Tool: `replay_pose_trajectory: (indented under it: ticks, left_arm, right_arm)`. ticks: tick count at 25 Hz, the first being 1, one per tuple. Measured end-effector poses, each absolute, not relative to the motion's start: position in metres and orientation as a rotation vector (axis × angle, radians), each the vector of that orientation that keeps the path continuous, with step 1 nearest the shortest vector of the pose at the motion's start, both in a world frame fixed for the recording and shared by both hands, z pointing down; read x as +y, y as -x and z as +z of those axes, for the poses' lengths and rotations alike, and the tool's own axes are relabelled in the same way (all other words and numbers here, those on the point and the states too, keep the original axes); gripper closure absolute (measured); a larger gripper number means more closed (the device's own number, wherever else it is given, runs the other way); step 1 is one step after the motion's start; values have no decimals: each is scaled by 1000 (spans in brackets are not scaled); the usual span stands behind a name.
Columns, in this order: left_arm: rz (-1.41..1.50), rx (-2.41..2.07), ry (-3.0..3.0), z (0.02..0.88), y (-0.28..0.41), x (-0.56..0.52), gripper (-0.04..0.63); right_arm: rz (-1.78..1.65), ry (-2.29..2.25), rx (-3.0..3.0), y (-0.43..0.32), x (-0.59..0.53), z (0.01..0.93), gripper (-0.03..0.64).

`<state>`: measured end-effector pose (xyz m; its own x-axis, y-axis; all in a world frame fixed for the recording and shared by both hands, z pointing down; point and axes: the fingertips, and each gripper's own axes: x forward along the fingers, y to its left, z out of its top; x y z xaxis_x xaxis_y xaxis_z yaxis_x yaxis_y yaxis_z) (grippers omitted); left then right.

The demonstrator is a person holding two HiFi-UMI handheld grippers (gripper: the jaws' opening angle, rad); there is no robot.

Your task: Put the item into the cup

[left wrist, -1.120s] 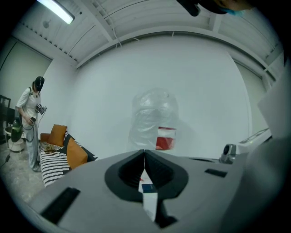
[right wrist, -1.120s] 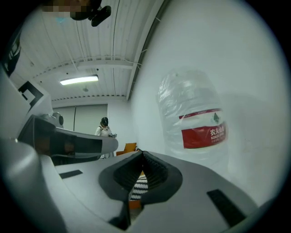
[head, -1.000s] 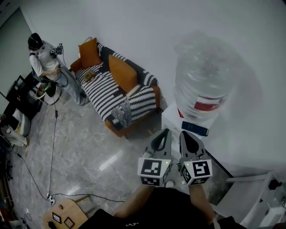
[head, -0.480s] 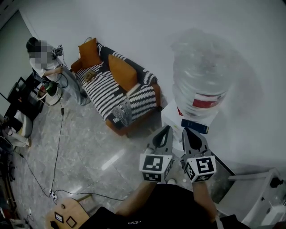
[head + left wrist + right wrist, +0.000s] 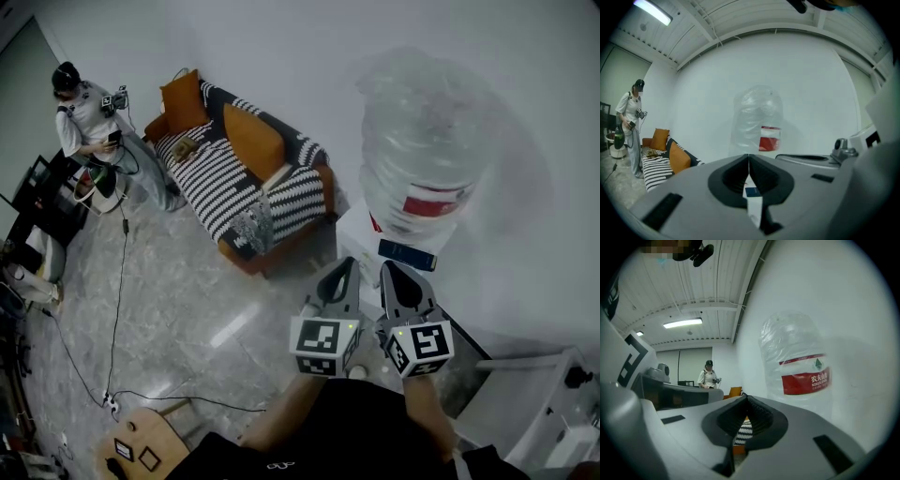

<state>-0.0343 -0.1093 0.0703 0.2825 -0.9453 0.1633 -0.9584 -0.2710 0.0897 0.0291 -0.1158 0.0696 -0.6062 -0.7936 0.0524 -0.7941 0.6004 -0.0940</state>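
Note:
No cup and no loose item can be told apart in any view. In the head view my left gripper (image 5: 346, 266) and right gripper (image 5: 390, 270) are held up side by side, pointing at a water dispenser (image 5: 361, 246). Its big clear bottle (image 5: 427, 141) carries a red label. The left gripper (image 5: 748, 157) has its jaws pressed together with nothing between them. The right gripper (image 5: 745, 397) is shut and empty as well. A small pale round thing (image 5: 356, 372) peeks out between the two marker cubes, too hidden to identify.
A striped sofa (image 5: 234, 183) with orange cushions stands along the white wall at the left. A person (image 5: 86, 122) stands beyond it at the far left, and a cable (image 5: 117, 281) runs over the glossy floor. A wooden stool (image 5: 141, 450) sits at the bottom left.
Both grippers stay shut side by side and have drifted slightly up and right. The person at the far left has shifted a little.

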Motion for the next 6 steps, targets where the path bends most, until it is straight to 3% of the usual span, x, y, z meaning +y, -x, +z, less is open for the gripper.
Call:
replay_pose_trajectory:
  ticks: [6]
  left_arm:
    - [113, -1763, -2369, 78, 38, -109, 581]
  right_arm:
    - [171, -1384, -2795, -26, -116, 76, 606]
